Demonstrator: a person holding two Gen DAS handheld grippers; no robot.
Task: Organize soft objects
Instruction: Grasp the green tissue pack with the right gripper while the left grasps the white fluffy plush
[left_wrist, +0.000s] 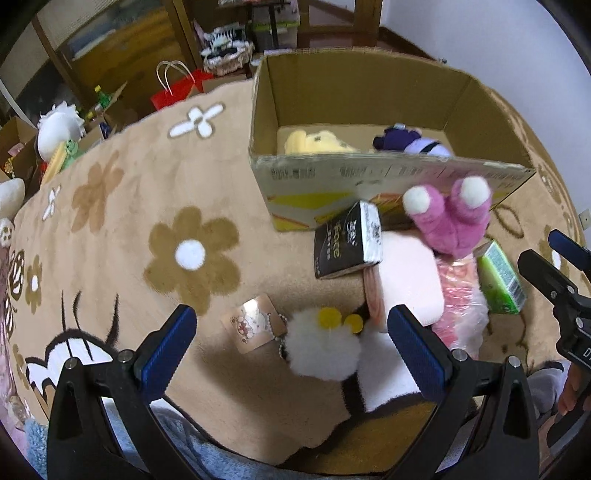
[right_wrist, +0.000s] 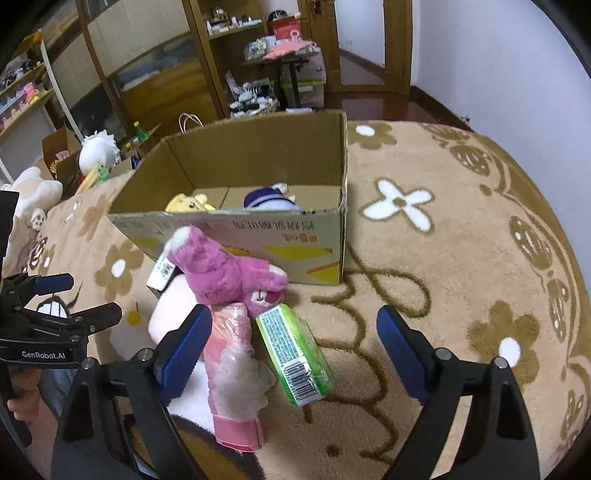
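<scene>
An open cardboard box (left_wrist: 369, 173) (right_wrist: 236, 229) stands on the rug, holding a yellow plush (left_wrist: 314, 142) (right_wrist: 186, 203) and a purple plush (left_wrist: 413, 142) (right_wrist: 267, 197). In front of it lie a pink plush bear (left_wrist: 450, 218) (right_wrist: 229, 273), a black tissue pack (left_wrist: 347, 243), a pale pink cushion (left_wrist: 410, 284), a pink wrapped pack (right_wrist: 232, 369), a green tissue pack (left_wrist: 500, 284) (right_wrist: 295, 354) and a white fluffy toy with yellow spots (left_wrist: 321, 343). My left gripper (left_wrist: 291, 343) is open over the white toy. My right gripper (right_wrist: 291, 354) is open around the green pack.
A beige flower-patterned rug (left_wrist: 147, 240) (right_wrist: 461, 258) covers the floor. A small printed card (left_wrist: 255, 323) lies by the white toy. Boxes, a red bag (left_wrist: 177, 90), plush toys and wooden shelves (right_wrist: 155, 74) stand at the back left.
</scene>
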